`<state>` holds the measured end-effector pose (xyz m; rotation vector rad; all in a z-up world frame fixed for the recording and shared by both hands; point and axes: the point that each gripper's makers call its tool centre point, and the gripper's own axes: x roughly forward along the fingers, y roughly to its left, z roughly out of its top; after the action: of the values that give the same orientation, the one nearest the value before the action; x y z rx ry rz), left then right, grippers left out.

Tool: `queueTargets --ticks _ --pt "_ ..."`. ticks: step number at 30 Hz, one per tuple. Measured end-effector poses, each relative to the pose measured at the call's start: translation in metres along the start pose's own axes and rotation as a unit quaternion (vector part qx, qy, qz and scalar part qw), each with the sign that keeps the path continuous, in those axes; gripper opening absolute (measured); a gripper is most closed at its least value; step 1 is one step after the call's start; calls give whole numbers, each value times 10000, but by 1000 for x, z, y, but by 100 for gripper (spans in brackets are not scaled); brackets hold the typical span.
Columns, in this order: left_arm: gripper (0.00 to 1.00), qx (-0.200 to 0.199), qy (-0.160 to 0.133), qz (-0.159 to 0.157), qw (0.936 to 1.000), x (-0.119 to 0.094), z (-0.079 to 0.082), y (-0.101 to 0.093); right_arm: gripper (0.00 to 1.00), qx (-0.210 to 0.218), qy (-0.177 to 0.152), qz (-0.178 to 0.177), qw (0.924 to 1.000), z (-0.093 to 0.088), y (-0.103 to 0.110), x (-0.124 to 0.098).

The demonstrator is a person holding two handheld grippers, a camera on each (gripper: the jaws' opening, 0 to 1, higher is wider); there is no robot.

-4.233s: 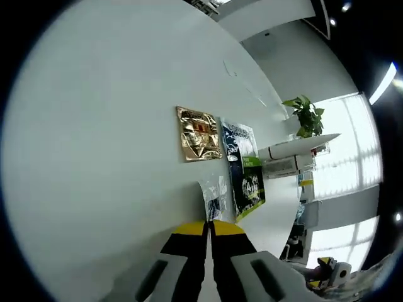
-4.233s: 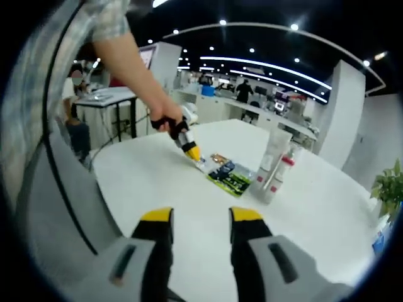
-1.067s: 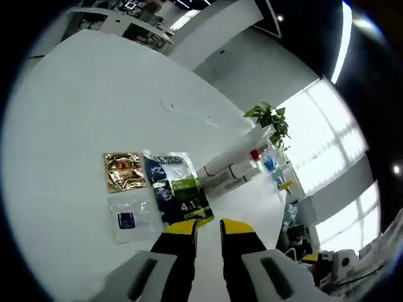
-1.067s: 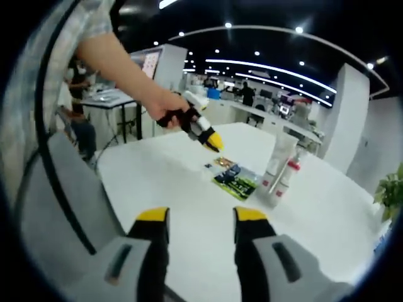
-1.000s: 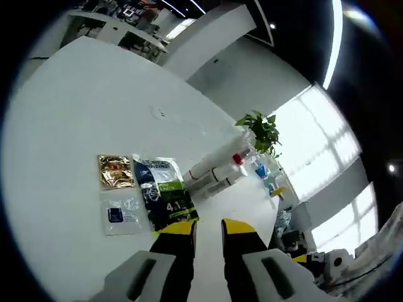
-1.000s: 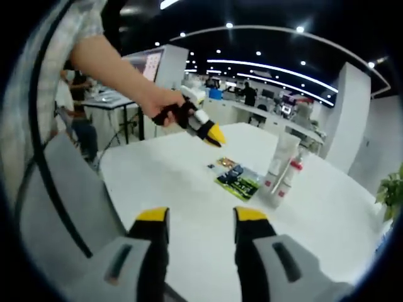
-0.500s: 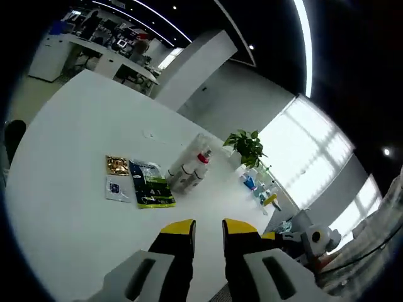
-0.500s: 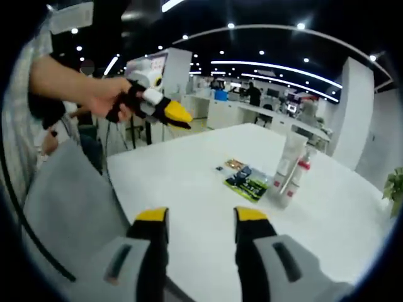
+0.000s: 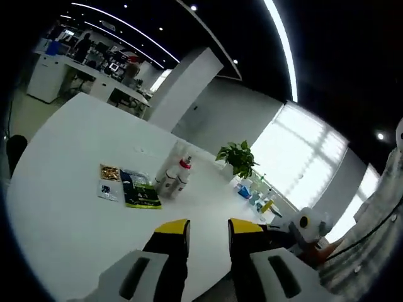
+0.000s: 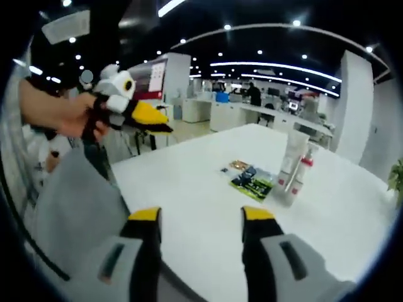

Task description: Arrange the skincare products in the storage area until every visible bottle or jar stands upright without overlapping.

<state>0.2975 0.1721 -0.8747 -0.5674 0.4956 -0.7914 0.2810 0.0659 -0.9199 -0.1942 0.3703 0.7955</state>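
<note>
White tubes point(image 10: 295, 162) upright on table, well beyond both empty, parted tools.

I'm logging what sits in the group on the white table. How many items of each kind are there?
Flat sachets: 3 (gold sachet, clear sachet, dark green-and-blue sachet)
Upright tubes and bottles: 3 (tall white tube, red-capped bottle, short white bottle)
Total: 6
</note>
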Motion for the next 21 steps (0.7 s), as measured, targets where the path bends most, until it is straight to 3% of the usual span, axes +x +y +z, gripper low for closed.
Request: queueTargets --ticks 7,14,16,17,21 --pt "38 314 333 154 9988 -12 -26 5 67 185 -257 117 9994 11 6 -2" --pt "62 445 213 309 9983 -13 -36 7 75 584 -482 121 9971 19 2 -5" --pt "68 746 275 392 9961 -13 -35 10 77 646 -503 57 9966 19 0 -5" --pt "71 917 104 405 9949 -11 -28 10 78 657 -531 31 9964 20 -1 -6" --pt "86 971 -163 419 9943 -11 -18 11 79 736 -606 -18 9954 23 -5 -6"
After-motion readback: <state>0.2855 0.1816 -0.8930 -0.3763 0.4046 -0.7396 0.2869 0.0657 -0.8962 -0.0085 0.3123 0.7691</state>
